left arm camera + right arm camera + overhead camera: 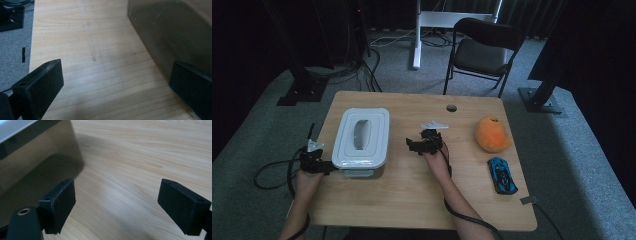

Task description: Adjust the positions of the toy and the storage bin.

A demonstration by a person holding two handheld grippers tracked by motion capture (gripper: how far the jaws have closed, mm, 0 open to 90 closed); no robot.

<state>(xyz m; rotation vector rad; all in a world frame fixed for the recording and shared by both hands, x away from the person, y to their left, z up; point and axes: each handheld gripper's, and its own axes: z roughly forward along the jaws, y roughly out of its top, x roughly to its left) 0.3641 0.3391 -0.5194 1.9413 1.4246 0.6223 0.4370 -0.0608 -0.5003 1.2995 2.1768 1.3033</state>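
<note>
Box (360, 141), grey with a white lid, sits on the left half of the wooden table (412, 200), lid on, both grippers flanking it, so I'd judge the work has barely begun: nothing gripped, nothing lifted, and whether the lid comes off or the box gets moved is all still to do. Left gripper (314, 159) sits at the box's near-left corner, jaws spread wide with bare wood between them; right gripper (424, 142) is just off the box's right side, jaws apart too and empty. High view gives the whole layout, including an orange fruit (492, 134) and a blue toy car (502, 175) well off to the right, untouched. Left gripper view shows the box's smoky side wall (172, 32) right up against one jaw. Right gripper view shows that wall (37, 162) is see-through, with the lid edge above.
</note>
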